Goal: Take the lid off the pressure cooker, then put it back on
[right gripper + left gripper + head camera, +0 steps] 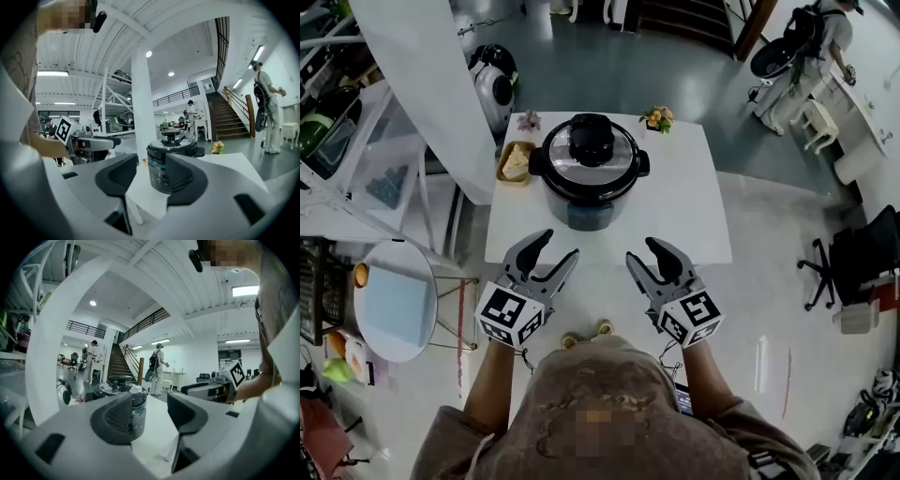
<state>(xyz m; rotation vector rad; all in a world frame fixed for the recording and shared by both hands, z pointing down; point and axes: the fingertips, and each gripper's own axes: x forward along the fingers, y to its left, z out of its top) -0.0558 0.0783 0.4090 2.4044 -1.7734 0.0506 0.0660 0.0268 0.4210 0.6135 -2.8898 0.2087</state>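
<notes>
The left gripper (pixel 560 246) was held at the near edge of the white square tabletop (pixel 698 220), jaws parted and empty. The round black-and-steel pressure cooker (pixel 587 192) was set by the far edge, its black-knobbed steel lid (pixel 591 141) seated on it. The right gripper (pixel 642 251) was likewise held open, with nothing grasped.

The pressure cooker (pixel 587 202) stands upright on the white table (pixel 698 220), close to its far edge and a little left of the middle. Its silvery lid (pixel 623 161), with a black knob on top, sits closed on the dark body.
</notes>
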